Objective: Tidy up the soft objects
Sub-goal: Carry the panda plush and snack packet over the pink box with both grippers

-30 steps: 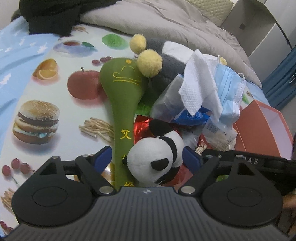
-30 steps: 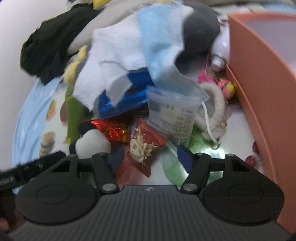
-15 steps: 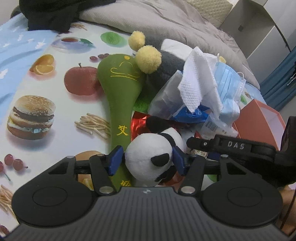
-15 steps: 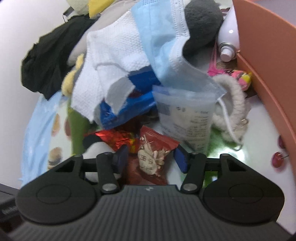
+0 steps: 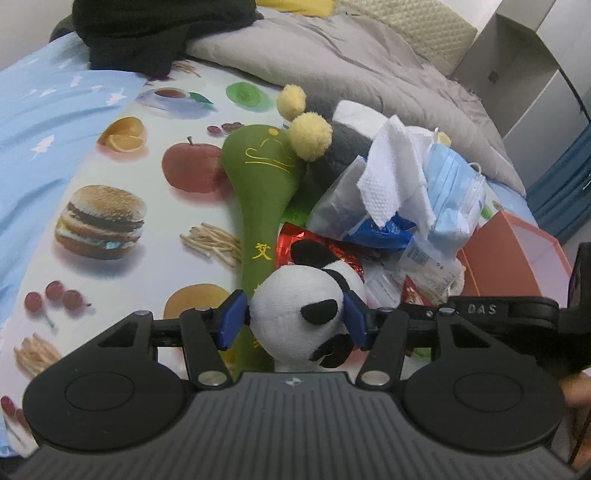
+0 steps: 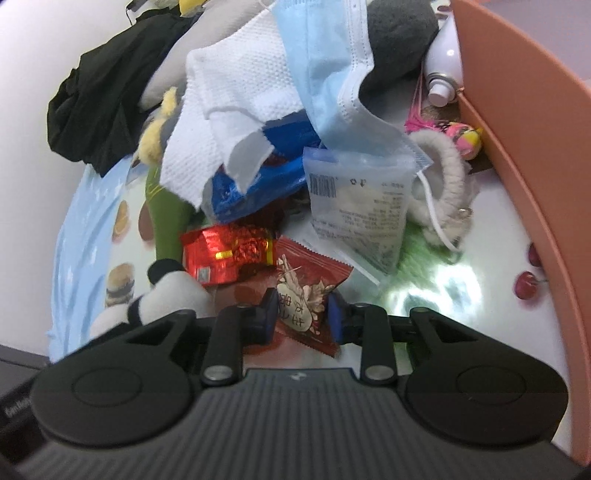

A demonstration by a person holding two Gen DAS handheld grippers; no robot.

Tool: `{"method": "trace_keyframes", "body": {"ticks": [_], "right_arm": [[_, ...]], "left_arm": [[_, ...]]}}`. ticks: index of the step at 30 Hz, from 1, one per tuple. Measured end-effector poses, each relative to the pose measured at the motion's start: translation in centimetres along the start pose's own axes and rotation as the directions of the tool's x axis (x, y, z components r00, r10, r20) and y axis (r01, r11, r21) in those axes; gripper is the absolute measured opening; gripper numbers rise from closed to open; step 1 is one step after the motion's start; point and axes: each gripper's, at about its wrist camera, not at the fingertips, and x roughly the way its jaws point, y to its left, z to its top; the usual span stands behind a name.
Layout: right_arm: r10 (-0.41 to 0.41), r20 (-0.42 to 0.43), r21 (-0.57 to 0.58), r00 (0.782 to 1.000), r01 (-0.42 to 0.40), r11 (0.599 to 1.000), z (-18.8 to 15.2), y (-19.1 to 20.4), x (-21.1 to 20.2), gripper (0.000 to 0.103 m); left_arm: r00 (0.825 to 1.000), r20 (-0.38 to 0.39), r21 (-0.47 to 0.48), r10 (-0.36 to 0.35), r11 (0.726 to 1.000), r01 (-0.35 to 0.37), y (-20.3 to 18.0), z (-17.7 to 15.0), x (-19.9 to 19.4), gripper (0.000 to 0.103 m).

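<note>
One panda plush clamped in left hand-held gripper, beside one green plush mallet on printed surface. One brown snack packet between closing right hand-held gripper pads; a second ago both wider, nothing pinched

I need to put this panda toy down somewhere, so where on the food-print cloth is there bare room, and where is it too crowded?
Bare food-print cloth lies left of the green plush mallet, bordered by the blue sheet and the black garment. A smaller bare strip runs along the orange box. Between mallet and box, wrappers, a paper towel and a face mask crowd everything.
</note>
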Motion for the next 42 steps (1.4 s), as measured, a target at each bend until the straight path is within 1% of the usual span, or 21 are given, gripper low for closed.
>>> {"method": "trace_keyframes", "body": {"ticks": [3, 10, 12, 17, 21, 24, 29, 31, 33, 36, 40, 42], "right_arm": [[-0.007, 0.023, -0.011, 1.000, 0.007, 1.000, -0.8, 0.1, -1.7, 0.031], [-0.024, 0.068, -0.047, 0.997, 0.027, 0.999, -3.2, 0.0, -5.6, 0.031], [-0.005, 0.074, -0.063, 0.997, 0.010, 0.998, -4.0, -0.1, -7.2, 0.031], [-0.009, 0.123, -0.102, 0.992, 0.022, 0.995, -6.0, 0.5, -10.3, 0.031], [0.000, 0.146, -0.112, 0.989, 0.017, 0.994, -6.9, 0.6, -12.3, 0.031], [-0.007, 0.180, -0.125, 0.984, 0.030, 0.992, -7.3, 0.6, -14.1, 0.031], [-0.025, 0.250, -0.133, 0.968, 0.060, 0.989, -7.3, 0.4, -16.9, 0.031], [-0.031, 0.280, -0.132, 0.960, 0.071, 0.989, -7.2, 0.2, -18.2, 0.031], [-0.044, 0.316, -0.137, 0.948, 0.091, 0.986, -7.2, 0.2, -19.5, 0.031], [-0.060, 0.366, -0.133, 0.928, 0.116, 0.984, -7.1, -0.1, -21.5, 0.031], [-0.097, 0.420, -0.112, 0.902, 0.157, 0.981, -7.1, -0.7, -24.1, 0.031], [-0.117, 0.450, -0.098, 0.885, 0.179, 0.979, -7.3, -1.2, -25.5, 0.031]], "left_arm": [[1.000, 0.010, 0.015, 0.009, 1.000, -0.009, 0.0, -0.3, -1.1, 0.062], [1.000, 0.027, 0.030, -0.004, 1.000, 0.003, -1.1, -1.7, -4.1, 0.062], [0.999, 0.035, 0.046, -0.007, 0.999, 0.005, -1.9, -2.2, -5.2, 0.062], [0.998, 0.046, 0.054, -0.034, 0.998, 0.032, -3.4, -3.1, -7.7, 0.062], [0.996, 0.053, 0.074, -0.065, 0.995, 0.061, -4.8, -3.6, -9.5, 0.062], [0.994, 0.059, 0.084, -0.088, 0.993, 0.083, -5.8, -3.7, -10.5, 0.062], [0.990, 0.072, 0.108, -0.125, 0.987, 0.117, -7.4, -3.2, -11.8, 0.062], [0.985, 0.080, 0.121, -0.150, 0.983, 0.140, -8.4, -2.9, -12.2, 0.062], [0.978, 0.089, 0.135, -0.189, 0.975, 0.176, -9.6, -2.5, -12.7, 0.062], [0.971, 0.092, 0.167, -0.218, 0.965, 0.201, -11.4, -2.1, -13.2, 0.062], [0.958, 0.092, 0.203, -0.270, 0.947, 0.248, -13.9, -1.9, -14.0, 0.062], [0.953, 0.085, 0.222, -0.290, 0.938, 0.266, -15.3, -1.8, -14.2, 0.062]]}}
